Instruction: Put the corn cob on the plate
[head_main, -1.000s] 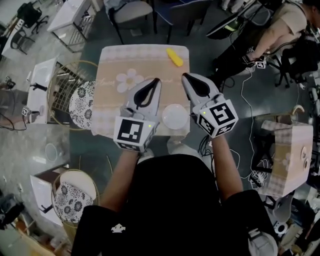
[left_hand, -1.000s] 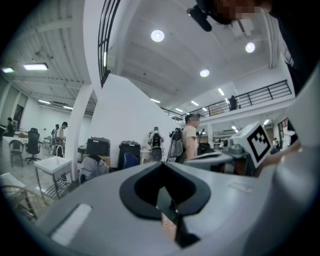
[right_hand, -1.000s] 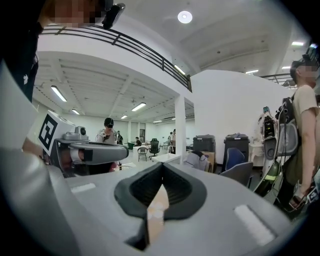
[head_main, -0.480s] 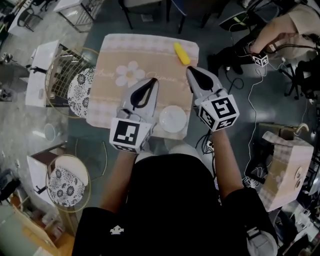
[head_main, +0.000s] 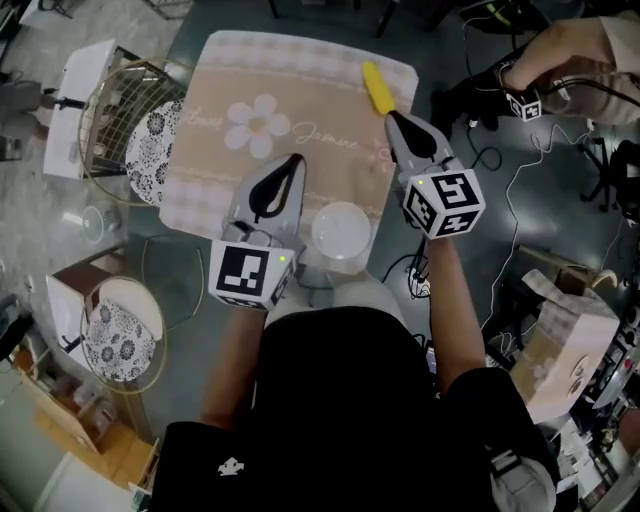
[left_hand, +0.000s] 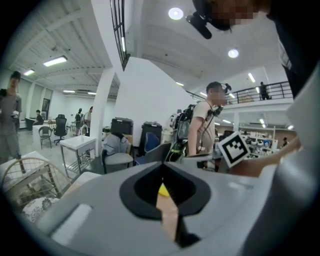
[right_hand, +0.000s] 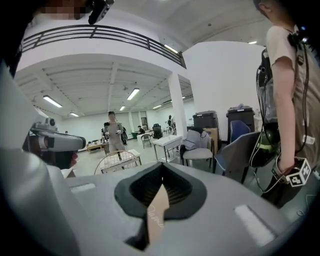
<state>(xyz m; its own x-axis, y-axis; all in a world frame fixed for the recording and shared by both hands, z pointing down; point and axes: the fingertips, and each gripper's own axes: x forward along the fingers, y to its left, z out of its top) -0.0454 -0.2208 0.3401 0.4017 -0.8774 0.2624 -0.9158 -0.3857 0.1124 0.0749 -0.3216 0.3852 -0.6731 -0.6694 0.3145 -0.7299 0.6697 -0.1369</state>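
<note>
A yellow corn cob (head_main: 377, 87) lies near the far right corner of the small table (head_main: 215, 195), which is covered with a beige flowered cloth. An empty white plate (head_main: 341, 230) sits at the table's near edge, between my two grippers. My right gripper (head_main: 391, 117) is shut and empty, its tip just short of the cob's near end. Over the near middle of the cloth my left gripper (head_main: 297, 158) is also shut with nothing in it. In the left gripper view a sliver of the corn cob (left_hand: 163, 190) shows through the gap behind the closed tips (left_hand: 161, 165).
A wire basket (head_main: 105, 95) holding a patterned plate (head_main: 150, 150) stands left of the table. Another basket (head_main: 118, 335) with a patterned plate is at lower left. Another person's hand with a marker cube (head_main: 525, 102) is at top right. Cables and a box (head_main: 560, 345) lie to the right.
Both grippers have moved forward and lower over the table. The right gripper's tip has come close to the corn cob. Both stayed shut.
</note>
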